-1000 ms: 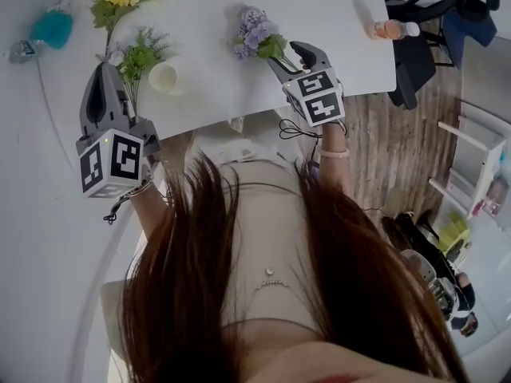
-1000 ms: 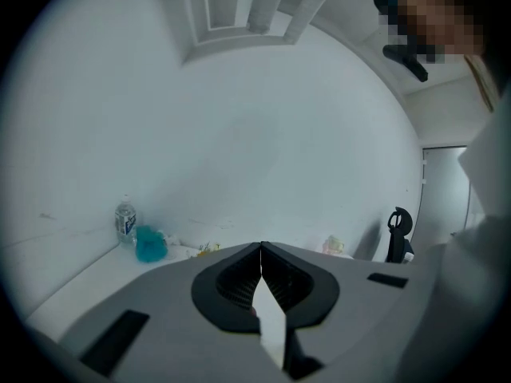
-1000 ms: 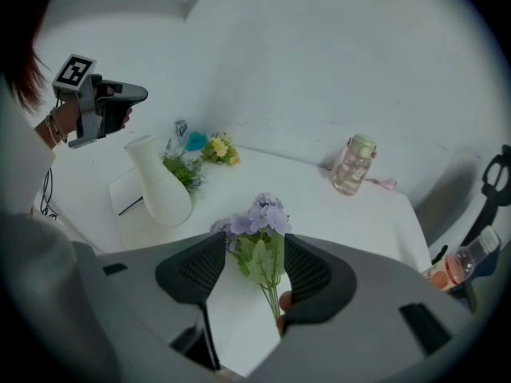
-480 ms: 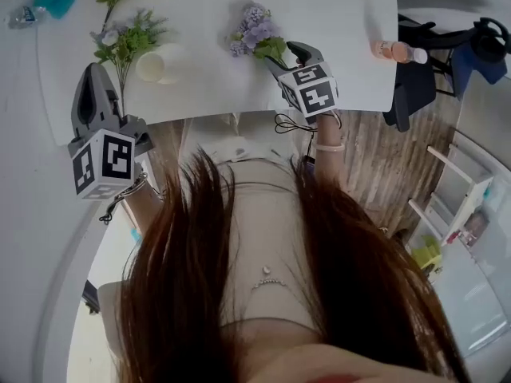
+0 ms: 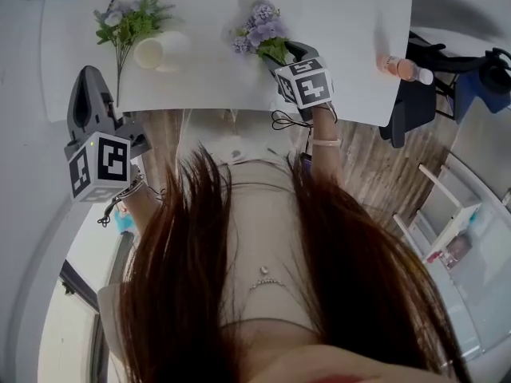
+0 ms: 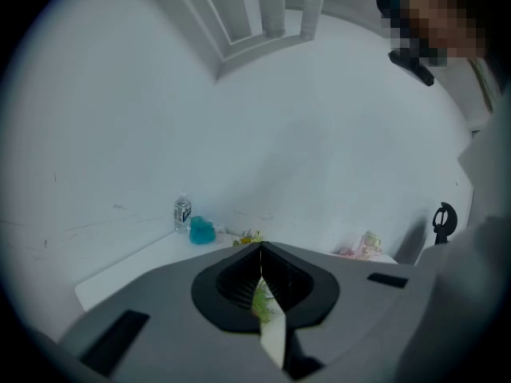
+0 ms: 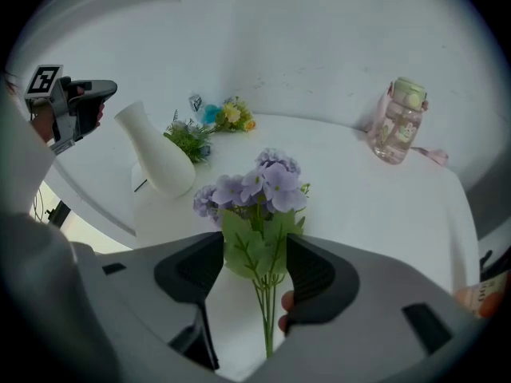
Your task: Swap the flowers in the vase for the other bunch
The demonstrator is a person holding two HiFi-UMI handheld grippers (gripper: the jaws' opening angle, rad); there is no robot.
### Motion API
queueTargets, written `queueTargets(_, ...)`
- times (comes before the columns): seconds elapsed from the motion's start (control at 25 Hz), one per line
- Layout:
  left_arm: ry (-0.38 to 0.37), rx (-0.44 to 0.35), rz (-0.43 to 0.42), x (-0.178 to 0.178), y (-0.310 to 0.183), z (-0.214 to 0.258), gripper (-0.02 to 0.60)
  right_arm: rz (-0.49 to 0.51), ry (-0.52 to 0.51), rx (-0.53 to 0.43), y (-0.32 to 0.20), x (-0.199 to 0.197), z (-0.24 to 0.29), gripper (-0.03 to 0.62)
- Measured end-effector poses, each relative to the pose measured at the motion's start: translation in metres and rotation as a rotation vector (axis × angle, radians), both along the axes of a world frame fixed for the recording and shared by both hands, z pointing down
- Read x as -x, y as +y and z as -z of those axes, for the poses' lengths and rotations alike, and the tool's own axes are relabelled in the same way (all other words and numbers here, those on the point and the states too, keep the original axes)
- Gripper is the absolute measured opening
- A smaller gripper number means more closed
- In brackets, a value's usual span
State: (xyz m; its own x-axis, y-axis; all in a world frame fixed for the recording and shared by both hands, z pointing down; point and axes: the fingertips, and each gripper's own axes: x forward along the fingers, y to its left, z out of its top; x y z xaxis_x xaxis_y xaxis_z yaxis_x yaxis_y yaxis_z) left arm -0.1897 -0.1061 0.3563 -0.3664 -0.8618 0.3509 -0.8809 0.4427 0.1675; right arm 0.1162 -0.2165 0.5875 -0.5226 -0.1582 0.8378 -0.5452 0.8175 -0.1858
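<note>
Your right gripper (image 7: pixel 255 250) has just been opening its 2 jaws. They now stand wide, with the purple bunch (image 7: pixel 259 186) lying ungripped between them on the surface (image 7: pixel 359 206). I'd judge this the pick-up step: close on the stems (not the leaves), then carry the bunch to the empty-looking white vase (image 7: pixel 160 162) beyond, to the left. Your left gripper (image 6: pixel 261 250) has its jaws closed together, apparently on nothing.

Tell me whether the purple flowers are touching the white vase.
Apart. The head view shows a plain stretch of bare table between the white vase and the purple flowers.
</note>
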Motion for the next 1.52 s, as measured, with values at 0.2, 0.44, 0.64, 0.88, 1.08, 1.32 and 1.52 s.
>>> queueTargets(0.2,-0.003,0.018,0.053,-0.001,0.015,-0.004,0.005,0.023,0.012,0.039,0.0,0.001,-0.011,0.258)
queueTargets(0.44,-0.004,0.039,0.1,-0.007,0.03,-0.007,0.006,0.044,0.032,0.094,0.0,0.0,-0.025,0.258)
queueTargets(0.64,-0.004,0.044,0.142,-0.012,0.04,-0.01,0.005,0.07,0.053,0.135,0.0,-0.002,-0.036,0.26)
queueTargets(0.88,-0.003,0.048,0.191,-0.017,0.052,-0.011,0.006,0.102,0.093,0.161,0.0,0.0,-0.048,0.261)
queueTargets(1.08,0.0,0.058,0.225,-0.019,0.061,-0.014,0.006,0.11,0.128,0.15,-0.003,0.001,-0.05,0.258)
queueTargets(1.32,-0.002,0.057,0.248,-0.024,0.066,-0.012,0.005,0.143,0.169,0.111,-0.006,0.002,-0.052,0.184)
queueTargets(1.52,-0.008,0.054,0.263,-0.022,0.071,-0.008,0.006,0.159,0.16,0.133,-0.003,0.005,-0.052,0.123)
